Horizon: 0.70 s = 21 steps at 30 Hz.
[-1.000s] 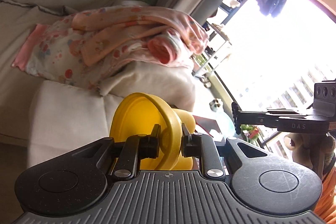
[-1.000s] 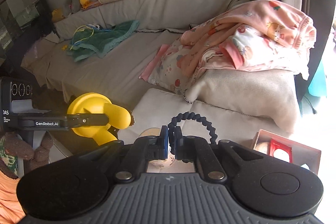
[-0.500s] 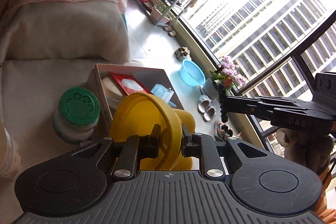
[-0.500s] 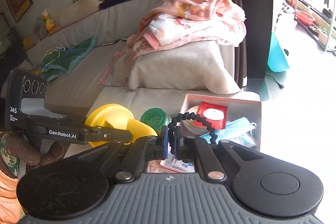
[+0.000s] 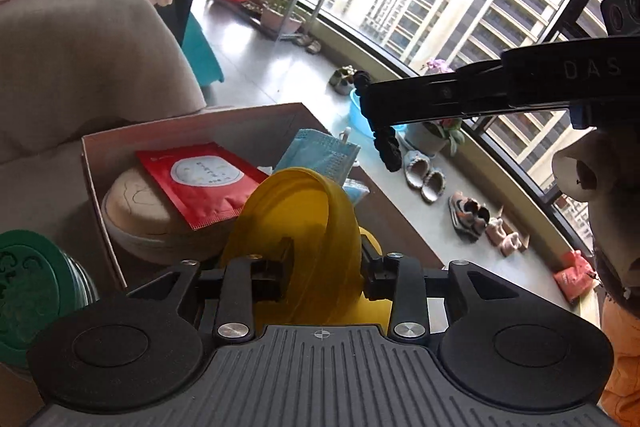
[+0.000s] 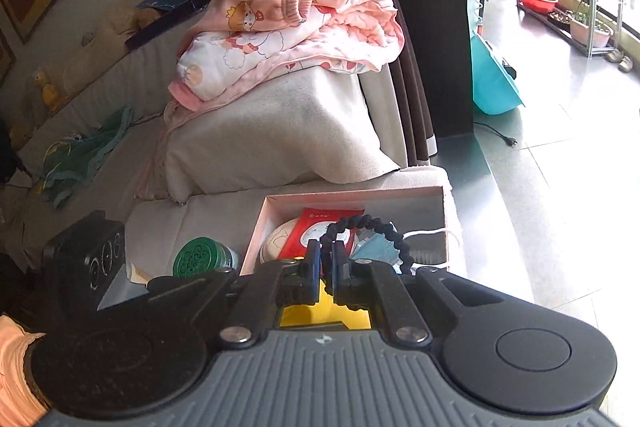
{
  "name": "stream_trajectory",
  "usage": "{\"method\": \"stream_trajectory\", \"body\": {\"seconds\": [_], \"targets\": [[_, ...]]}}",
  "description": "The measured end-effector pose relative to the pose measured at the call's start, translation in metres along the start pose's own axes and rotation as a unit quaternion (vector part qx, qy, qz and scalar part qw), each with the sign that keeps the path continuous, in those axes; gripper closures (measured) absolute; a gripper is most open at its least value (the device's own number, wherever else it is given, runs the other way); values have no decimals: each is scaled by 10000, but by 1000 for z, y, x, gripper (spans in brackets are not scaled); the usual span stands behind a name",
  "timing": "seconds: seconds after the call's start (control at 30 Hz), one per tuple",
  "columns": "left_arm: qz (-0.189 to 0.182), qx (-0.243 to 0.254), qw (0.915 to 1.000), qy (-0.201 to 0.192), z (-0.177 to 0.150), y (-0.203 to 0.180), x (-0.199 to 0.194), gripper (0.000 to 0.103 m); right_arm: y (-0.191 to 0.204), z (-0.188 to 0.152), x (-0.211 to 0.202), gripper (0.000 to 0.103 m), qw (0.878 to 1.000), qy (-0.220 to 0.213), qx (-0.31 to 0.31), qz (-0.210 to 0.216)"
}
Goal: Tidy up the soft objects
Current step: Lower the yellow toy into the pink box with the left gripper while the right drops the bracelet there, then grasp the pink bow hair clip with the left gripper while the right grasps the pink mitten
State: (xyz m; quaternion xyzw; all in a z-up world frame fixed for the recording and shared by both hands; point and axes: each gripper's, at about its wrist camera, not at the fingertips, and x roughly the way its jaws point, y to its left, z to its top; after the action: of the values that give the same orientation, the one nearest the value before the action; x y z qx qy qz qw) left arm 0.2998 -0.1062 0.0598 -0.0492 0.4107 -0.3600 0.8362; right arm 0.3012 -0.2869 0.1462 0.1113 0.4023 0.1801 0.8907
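My left gripper (image 5: 324, 263) is shut on a yellow soft toy (image 5: 296, 223), held just above the near edge of a pink open box (image 5: 192, 123). The box holds a red packet (image 5: 200, 183), a beige round case (image 5: 132, 211) and blue face masks (image 5: 320, 155). My right gripper (image 6: 328, 263) is shut on a black scrunchie (image 6: 360, 227), a loop hanging over the same box (image 6: 352, 193). The right gripper (image 5: 364, 99) also shows in the left wrist view, with the scrunchie (image 5: 386, 147) dangling from it. The yellow toy (image 6: 320, 307) shows below the right fingers.
A green-lidded jar (image 6: 200, 259) stands left of the box on the white cushion (image 6: 160, 223). Pink children's clothes (image 6: 288, 35) lie piled on the sofa arm. A green towel (image 6: 80, 155) lies farther along the sofa. Tiled floor and shoes (image 5: 424, 175) lie to the right.
Both grippers have swung right from the sofa to above the pink box, closer to it now. Each keeps its hold: yellow toy in the left, scrunchie in the right.
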Motion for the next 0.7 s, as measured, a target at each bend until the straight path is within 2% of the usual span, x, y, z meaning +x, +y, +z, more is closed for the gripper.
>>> {"method": "stream_trajectory", "body": {"seconds": [0.13,0.23,0.3,0.37,0.47,0.57,0.6,0.7], "targets": [[142,502,9983,-246,7,-19,-22,65,-1,17,29,97,10000,7,67,60],[41,517,9983,-277,13,-27,-38,65,-7,28,58,97,9991,151,387,88],[125,557,9979,-291,13,-29,-53,65,-10,31,73,95,9986,235,469,-54],[209,620,9974,-299,7,-30,-65,65,-10,30,81,89,9984,329,425,-158],[194,710,9972,-137,-6,-31,-67,64,-8,21,66,89,9995,176,213,-175],[542,894,9945,33,-21,-33,-56,70,-2,7,34,85,9996,-101,-108,-256],[623,886,9941,35,-25,-31,-52,73,0,2,25,84,9994,-180,-146,-272],[544,756,9956,-85,-23,-21,-42,71,0,-13,4,81,9990,-310,-100,-301]]}}
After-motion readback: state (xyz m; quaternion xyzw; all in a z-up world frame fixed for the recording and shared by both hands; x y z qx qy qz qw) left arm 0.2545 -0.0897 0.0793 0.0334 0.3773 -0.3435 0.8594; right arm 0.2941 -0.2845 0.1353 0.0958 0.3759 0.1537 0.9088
